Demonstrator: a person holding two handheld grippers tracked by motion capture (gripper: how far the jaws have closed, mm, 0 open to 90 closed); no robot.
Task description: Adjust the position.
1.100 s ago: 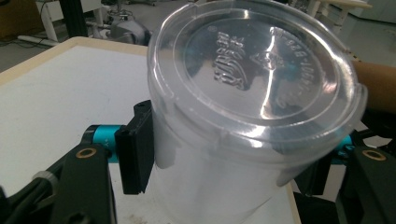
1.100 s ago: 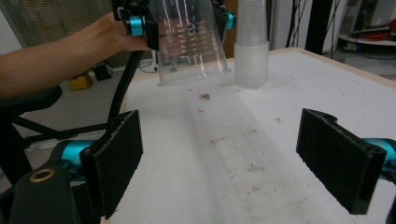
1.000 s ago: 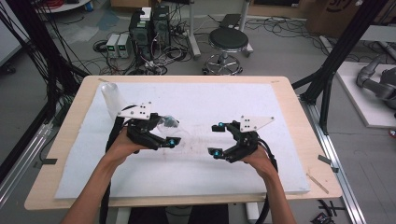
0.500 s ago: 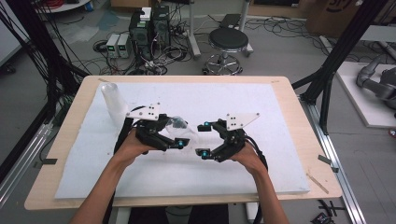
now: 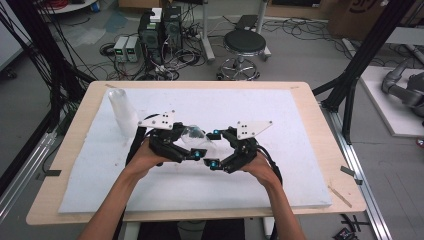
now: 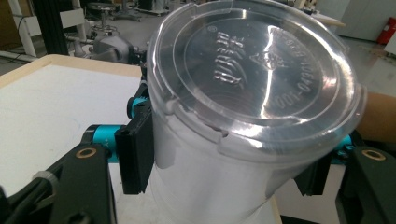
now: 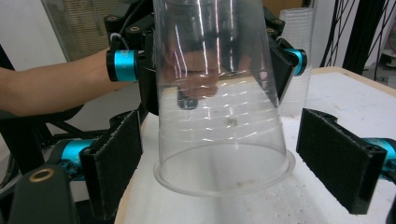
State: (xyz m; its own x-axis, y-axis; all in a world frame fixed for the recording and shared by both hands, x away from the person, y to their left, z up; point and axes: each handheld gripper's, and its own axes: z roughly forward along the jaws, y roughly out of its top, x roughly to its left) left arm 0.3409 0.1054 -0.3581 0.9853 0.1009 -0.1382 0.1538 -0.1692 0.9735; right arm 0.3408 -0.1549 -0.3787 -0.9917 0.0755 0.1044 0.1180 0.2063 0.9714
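Clear plastic cup (image 5: 192, 134) gripped near its base by the left tongs (image 5: 195, 150), above the white worktop (image 5: 300, 150). Right tongs (image 5: 212, 150) open, jaws either side of the cup's rim, not touching.

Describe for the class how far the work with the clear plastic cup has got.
Done: the left gripper has lifted one clear cup off the table, away from the stack of cups. In hand: its jaws clamp the cup. Left: the right gripper, open around the rim, has not closed.

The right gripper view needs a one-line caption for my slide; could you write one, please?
Clear plastic cup clamped by the left gripper, its rim between the right gripper's open jaws.
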